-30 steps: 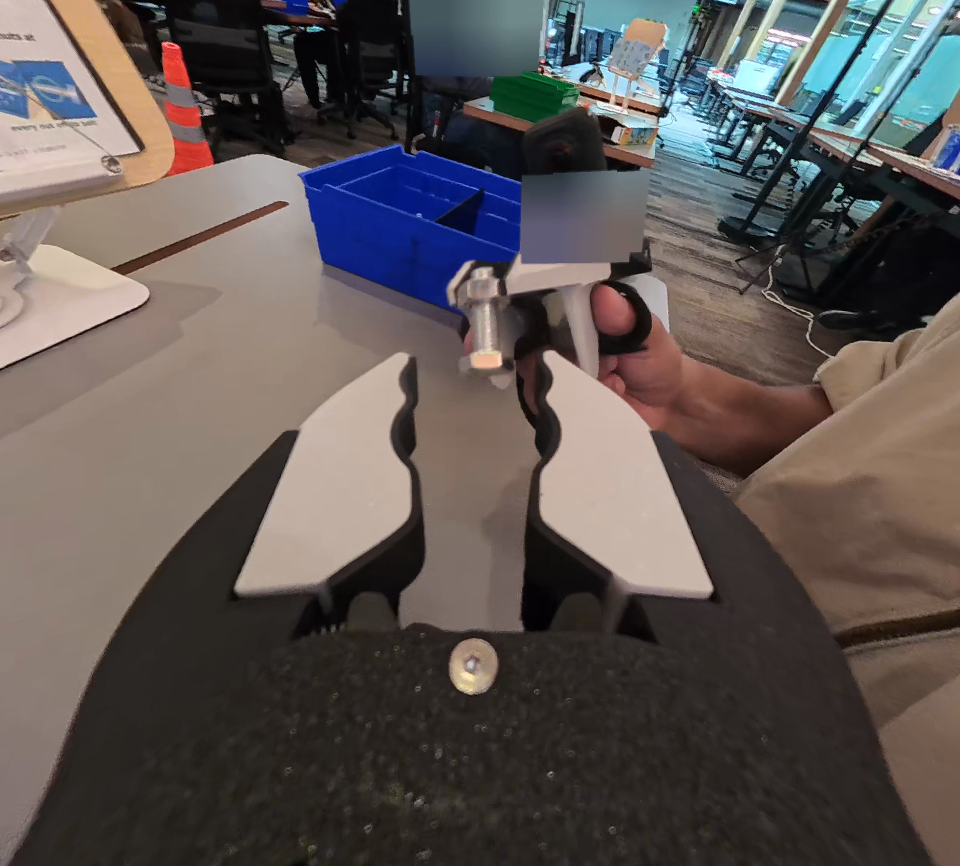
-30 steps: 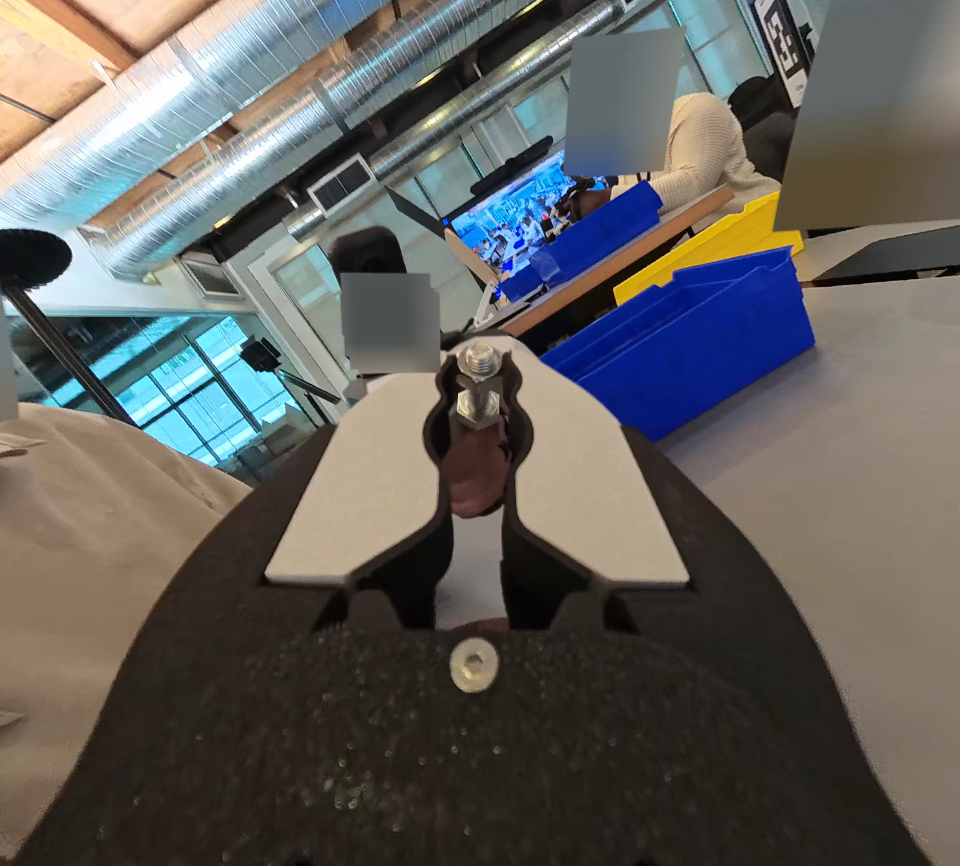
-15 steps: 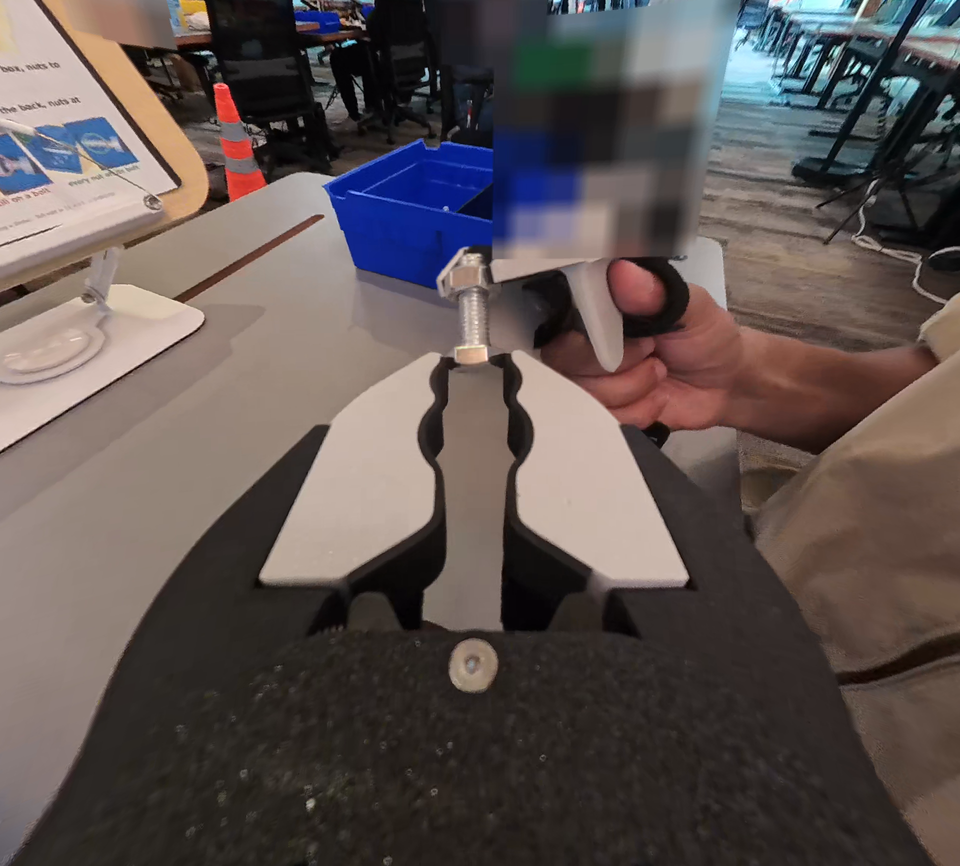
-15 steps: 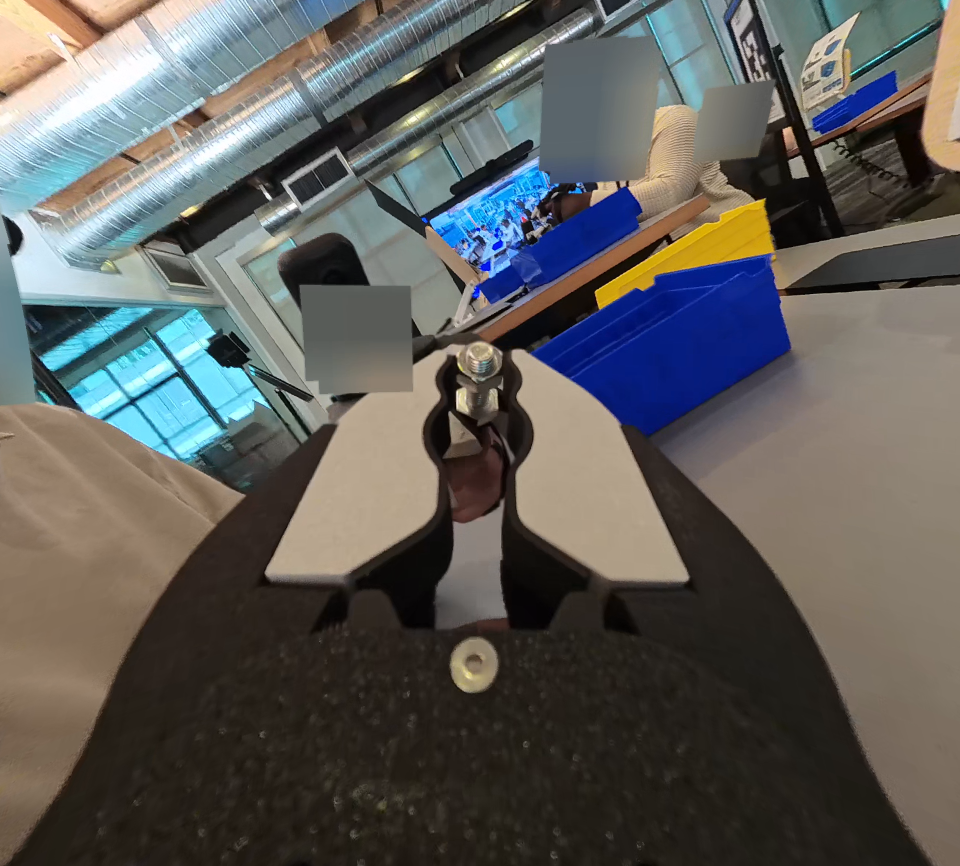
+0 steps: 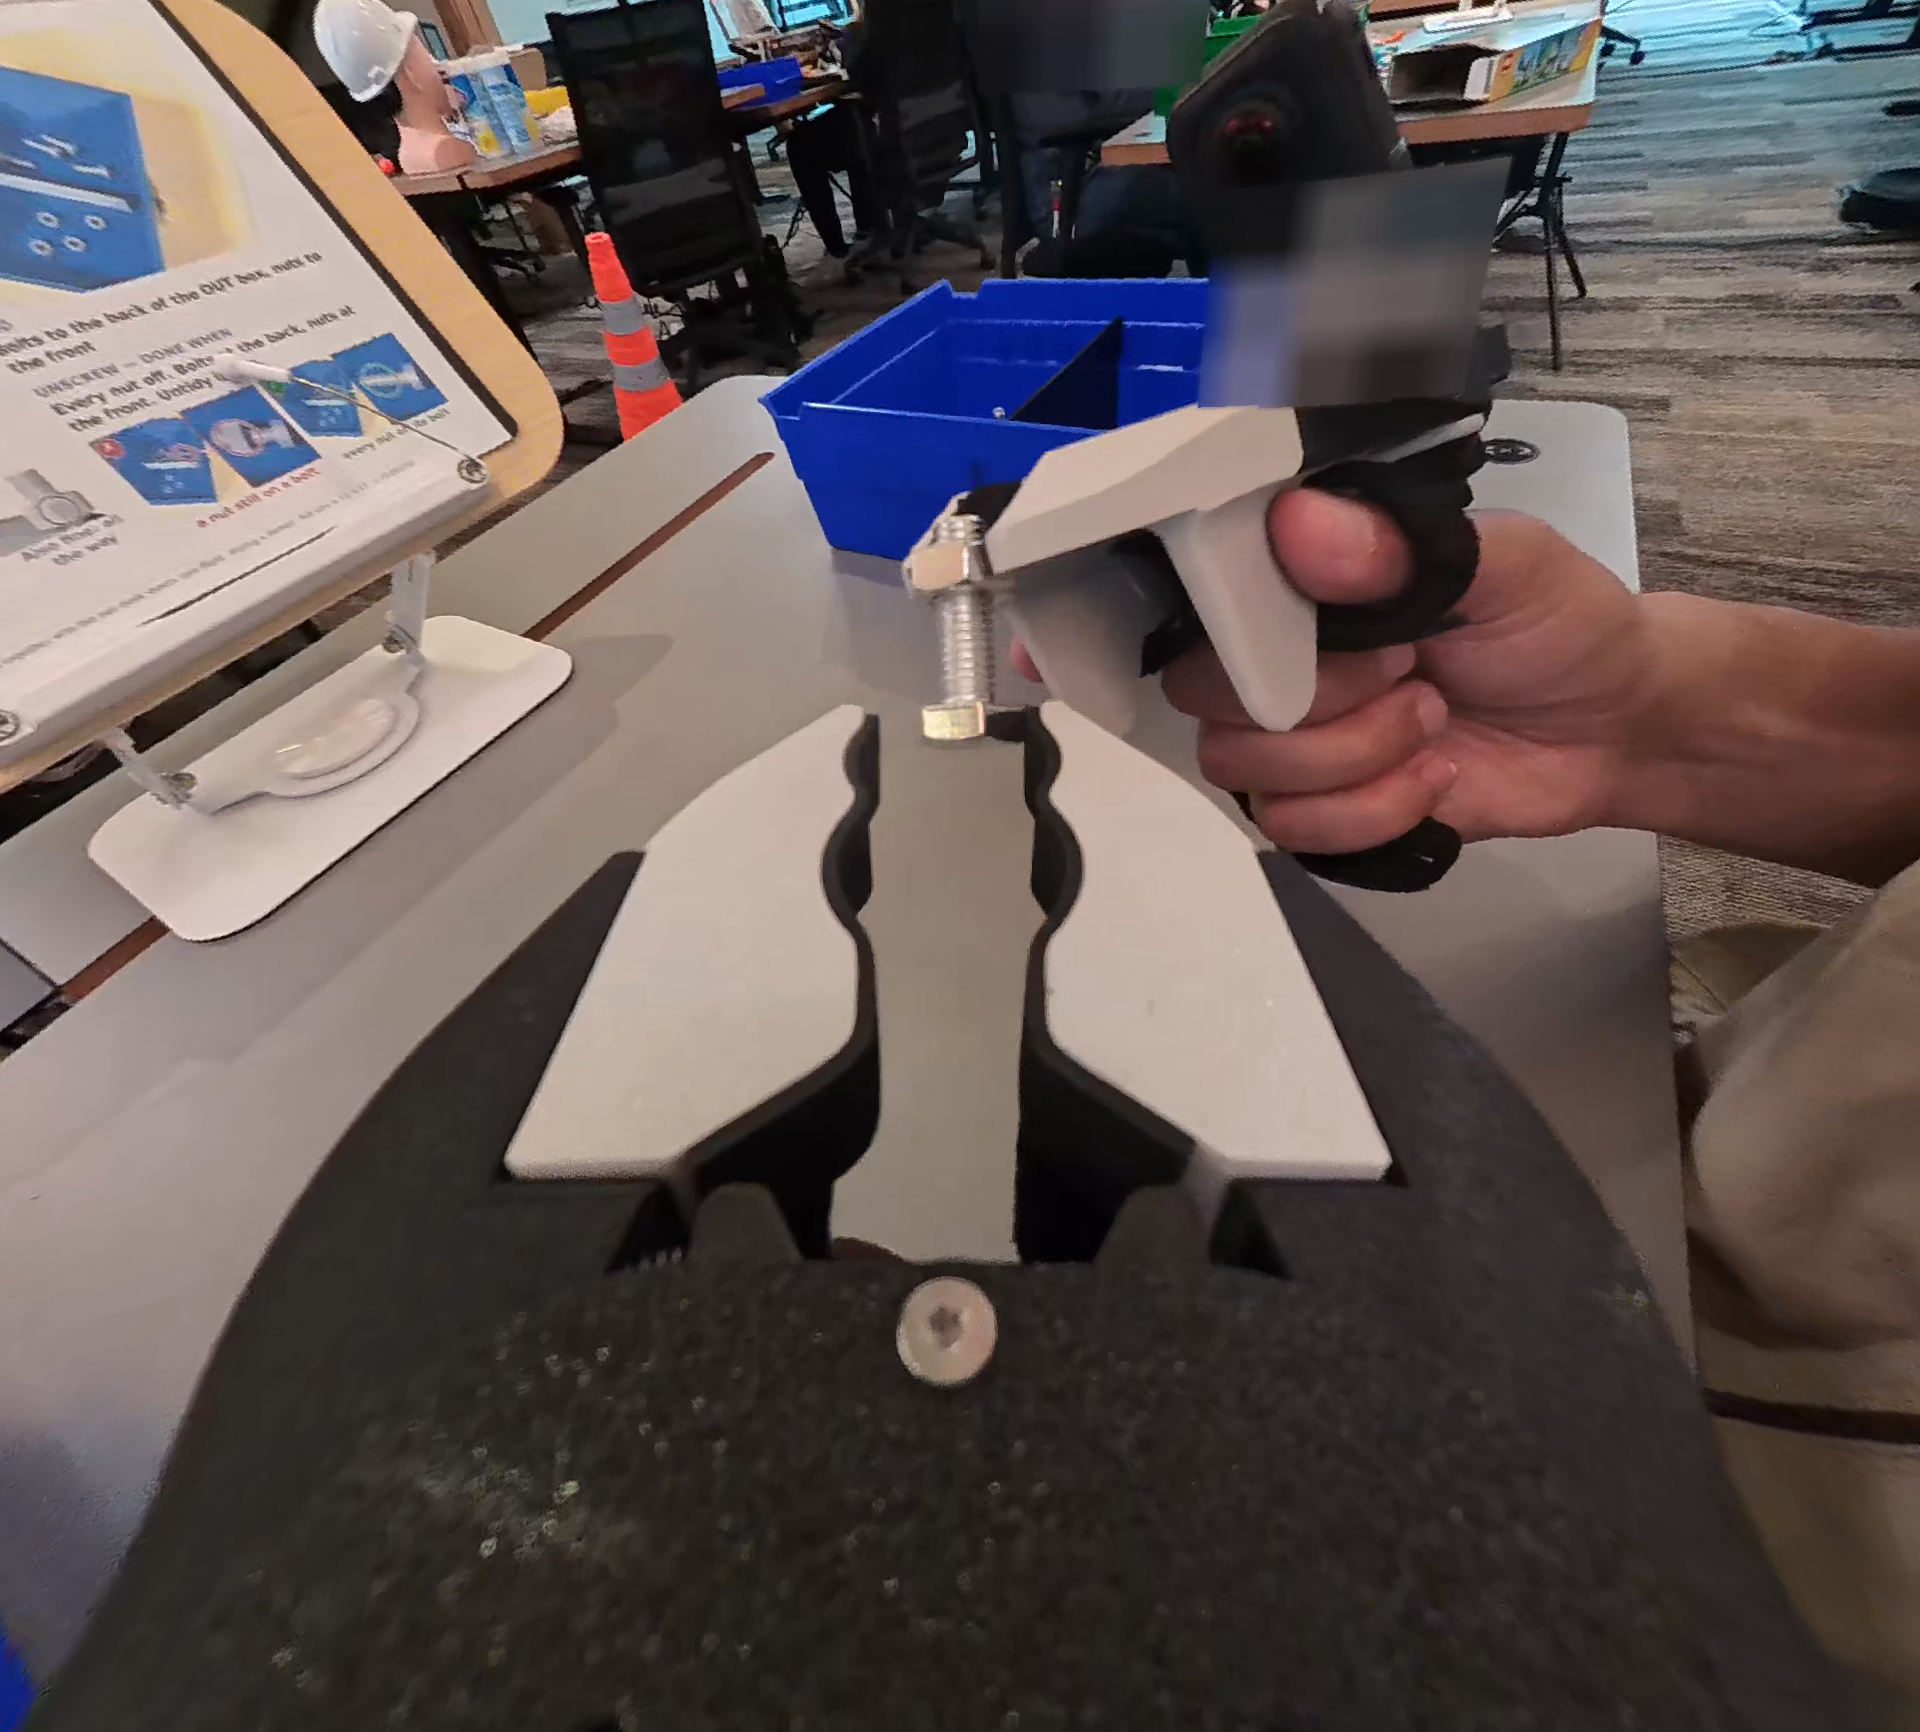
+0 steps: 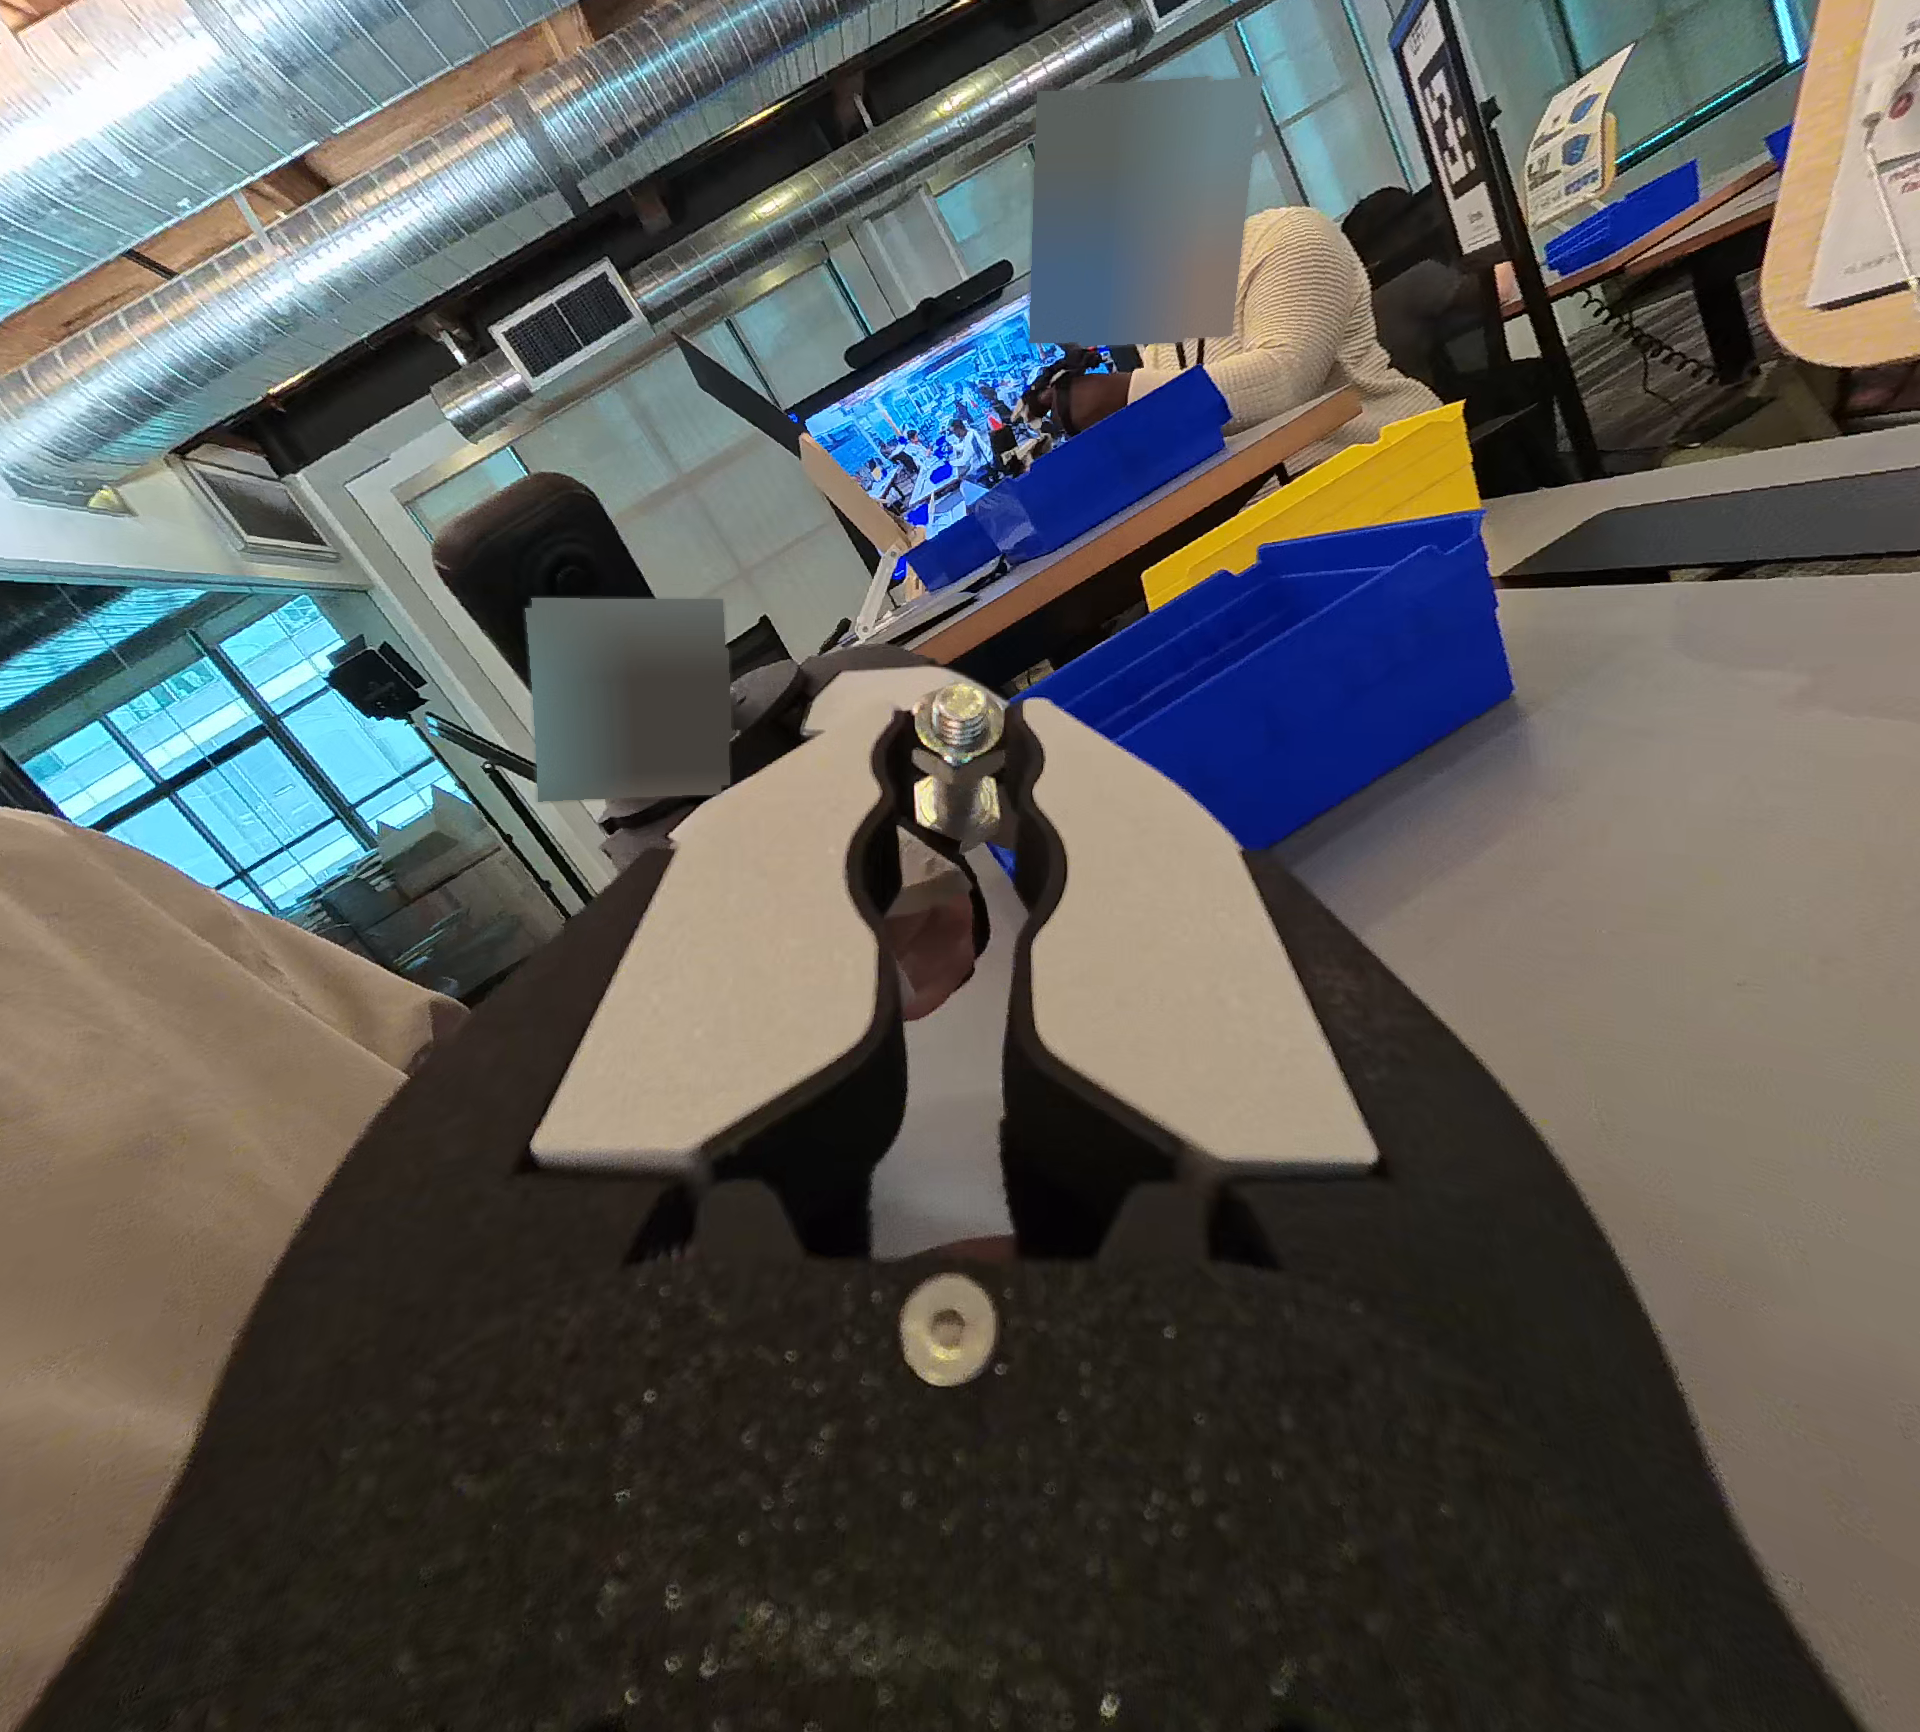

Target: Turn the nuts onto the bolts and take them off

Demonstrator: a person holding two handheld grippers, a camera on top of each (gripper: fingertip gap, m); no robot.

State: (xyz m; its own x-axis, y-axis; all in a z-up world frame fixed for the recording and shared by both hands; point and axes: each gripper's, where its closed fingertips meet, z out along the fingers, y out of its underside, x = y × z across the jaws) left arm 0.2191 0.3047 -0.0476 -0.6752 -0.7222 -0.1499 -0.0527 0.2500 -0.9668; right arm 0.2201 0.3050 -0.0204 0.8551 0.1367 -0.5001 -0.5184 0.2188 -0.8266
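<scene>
A silver bolt [image 5: 962,643] stands upright above the grey table [image 5: 644,674], with a hex nut [image 5: 940,565] near its threaded top end and its head [image 5: 954,723] at the bottom. My right gripper [image 5: 971,562] is shut on the nut, and a hand [image 5: 1455,706] holds its handle. In the right wrist view the nut [image 6: 956,752] sits clamped between the right gripper's [image 6: 958,732] tips, with the bolt head [image 6: 956,812] just behind. My left gripper [image 5: 954,732] is open, its tips on either side of the bolt head with a gap on both sides.
A blue divided bin [image 5: 883,477] stands on the table behind the bolt and also shows in the right wrist view [image 6: 1299,706], in front of a yellow bin [image 6: 1340,487]. An instruction board on a white stand [image 5: 239,394] is at the left. People sit at desks behind. Left and right tips are no more than a few centimetres apart.
My left gripper narrowed from wide open and moved up to the bolt head, and its jaws now stand slightly wider than half a second ago. The right gripper kept hold of the nut.
</scene>
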